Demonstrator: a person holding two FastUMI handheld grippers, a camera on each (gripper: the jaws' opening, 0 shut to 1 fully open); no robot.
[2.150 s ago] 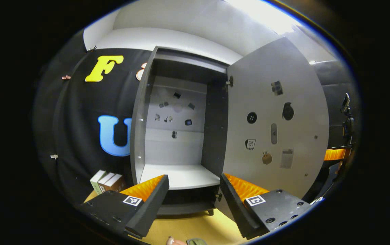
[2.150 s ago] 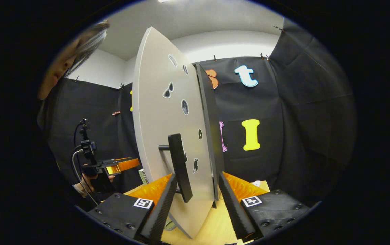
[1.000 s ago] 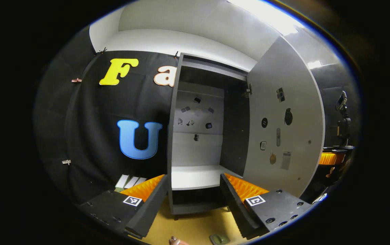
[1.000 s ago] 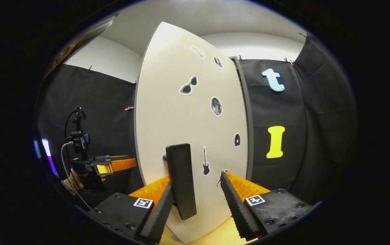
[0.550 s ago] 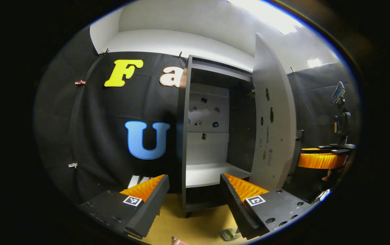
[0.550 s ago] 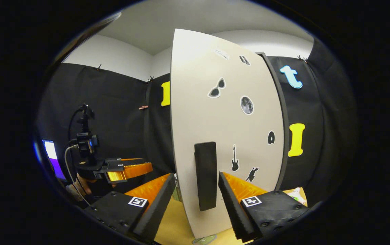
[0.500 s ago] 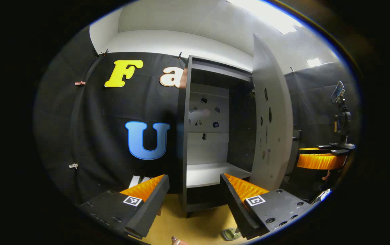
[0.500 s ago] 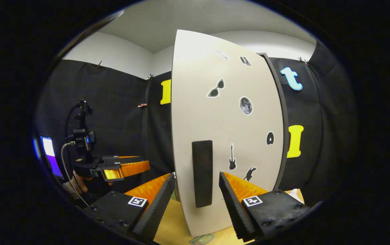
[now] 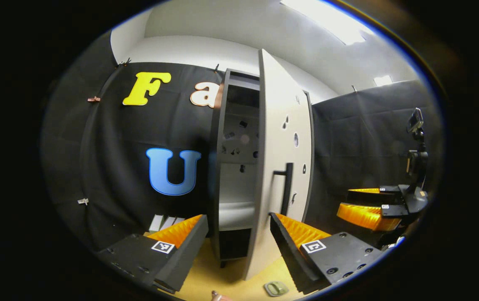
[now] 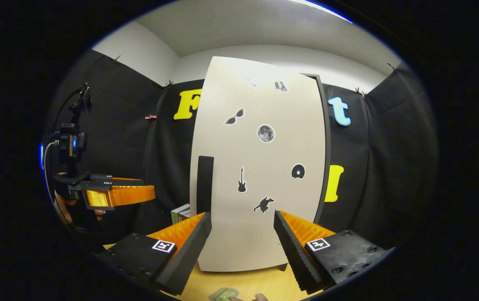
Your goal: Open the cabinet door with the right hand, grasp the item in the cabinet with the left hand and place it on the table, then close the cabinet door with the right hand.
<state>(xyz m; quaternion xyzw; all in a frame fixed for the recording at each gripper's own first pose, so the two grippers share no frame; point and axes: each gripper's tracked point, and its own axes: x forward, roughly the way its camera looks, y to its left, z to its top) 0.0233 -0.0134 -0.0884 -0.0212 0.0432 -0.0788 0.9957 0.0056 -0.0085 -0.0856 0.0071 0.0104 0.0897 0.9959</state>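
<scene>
Cabinet door (image 10: pixel 260 167) nearly shut, a gap left at the handle (image 10: pixel 205 184) edge. Right gripper (image 10: pixel 241 238) spread, off the door; left gripper (image 9: pixel 237 240) spread, empty. Small green item (image 9: pixel 276 288) lies near the table's (image 9: pixel 222 278) front edge; best a flat, gentle push beside the handle until the door seats.

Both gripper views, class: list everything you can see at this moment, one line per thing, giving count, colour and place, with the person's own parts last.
cabinet: one, dark frame with pale inside, standing on the table against the booth wall.
cabinet door: one, pale with small dark stickers, ajar in the left gripper view.
door handle: one, black vertical bar, on the door's left edge in the right gripper view.
table: one, yellowish wood, under the cabinet.
small green item: one, on the table in front of the door.
boxes: a few, pale and green, on the table left of the cabinet.
left gripper: one, fingers apart, holding nothing.
right gripper: one, fingers apart, facing the door.
</scene>
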